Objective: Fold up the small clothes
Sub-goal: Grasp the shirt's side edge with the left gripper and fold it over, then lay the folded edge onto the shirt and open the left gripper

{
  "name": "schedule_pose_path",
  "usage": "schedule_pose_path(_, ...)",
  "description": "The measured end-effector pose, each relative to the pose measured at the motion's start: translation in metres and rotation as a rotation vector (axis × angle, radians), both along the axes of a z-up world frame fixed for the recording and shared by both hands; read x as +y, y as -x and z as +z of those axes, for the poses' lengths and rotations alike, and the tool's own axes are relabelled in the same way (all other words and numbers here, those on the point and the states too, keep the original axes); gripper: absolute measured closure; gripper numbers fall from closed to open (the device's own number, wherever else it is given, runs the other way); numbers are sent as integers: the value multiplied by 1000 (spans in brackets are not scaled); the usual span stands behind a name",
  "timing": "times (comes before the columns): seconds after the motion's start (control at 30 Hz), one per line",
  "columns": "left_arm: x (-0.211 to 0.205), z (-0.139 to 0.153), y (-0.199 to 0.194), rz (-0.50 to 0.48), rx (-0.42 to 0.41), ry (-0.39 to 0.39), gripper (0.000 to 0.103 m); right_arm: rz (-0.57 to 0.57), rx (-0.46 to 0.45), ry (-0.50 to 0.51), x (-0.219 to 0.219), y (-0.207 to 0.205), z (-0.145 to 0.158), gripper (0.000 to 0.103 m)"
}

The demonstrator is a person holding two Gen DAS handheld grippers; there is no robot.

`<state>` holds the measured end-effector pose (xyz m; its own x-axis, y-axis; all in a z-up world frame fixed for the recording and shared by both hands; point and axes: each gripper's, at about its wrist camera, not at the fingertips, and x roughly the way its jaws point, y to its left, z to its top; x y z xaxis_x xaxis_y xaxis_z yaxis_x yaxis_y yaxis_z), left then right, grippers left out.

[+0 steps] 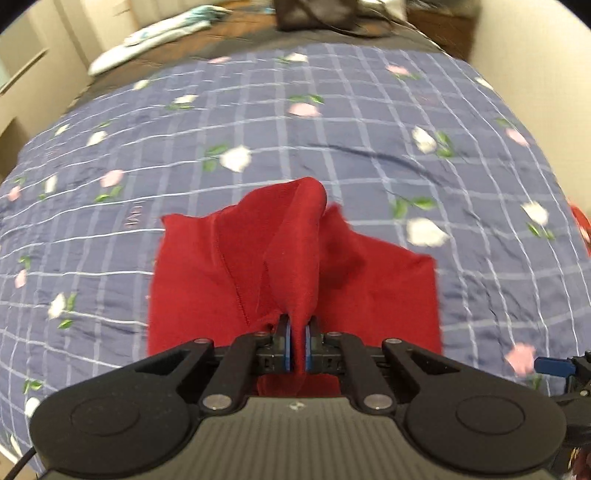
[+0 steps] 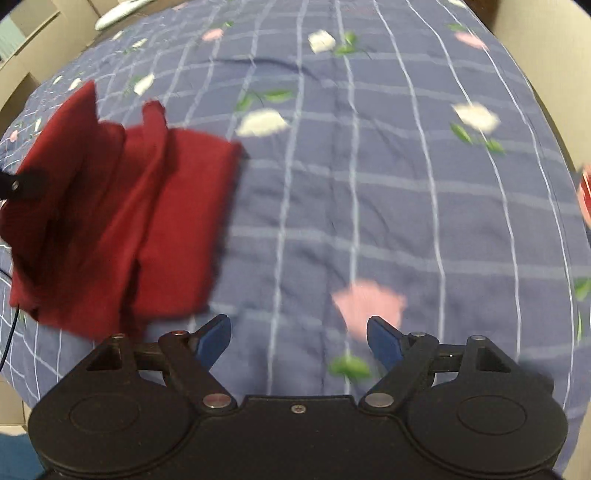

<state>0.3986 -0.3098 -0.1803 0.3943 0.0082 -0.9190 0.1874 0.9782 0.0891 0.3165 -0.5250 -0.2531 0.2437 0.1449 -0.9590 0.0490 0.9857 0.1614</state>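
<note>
Left gripper: jaws narrowed hard onto a pinched ridge of the red garment, blue pads pressed to either side of the fold. The cloth rises from the jaws to a peak, then drapes down onto the bed; its lower part runs under the gripper body and is hidden there. One stitched seam shows on the left panel. What kind of garment it is cannot be told — no sleeve, collar or waistband reads clearly.

Right gripper: jaws wide apart, nothing between them, held above the bedspread. The blue fingertips are apart from the cloth; in the right wrist view the red garment lies to the left, bunched in upright folds, its near edge smeared by motion blur. At the far left edge of that view a dark piece of the left gripper shows against the cloth, mostly cut off.

Bedspread: blue-grey check with white and pink flowers and green leaves, a long crease across the middle in the left wrist view. Both views are blurred, worst at the edges.

Far end of the bed, left wrist view: a pale folded cloth, and a dark bag-like shape, cut off by the frame top. A red item sits at the right margin — too cropped to identify.
</note>
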Motion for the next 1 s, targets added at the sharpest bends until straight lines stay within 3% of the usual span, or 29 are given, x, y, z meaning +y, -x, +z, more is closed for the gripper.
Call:
schedule_pose_path(0.2, -31, -11, 11, -86, 48, 15, 97, -82, 38, -17, -10, 28, -2, 20)
schedule_pose_path(0.6, -69, -42, 17, -206, 134, 13, 96, -131, 35, -6, -18, 29, -3, 18)
schedule_pose_path(1.0, -55, -44, 8, -179, 235, 149, 86, -140, 44, -8, -14, 25, -4, 17)
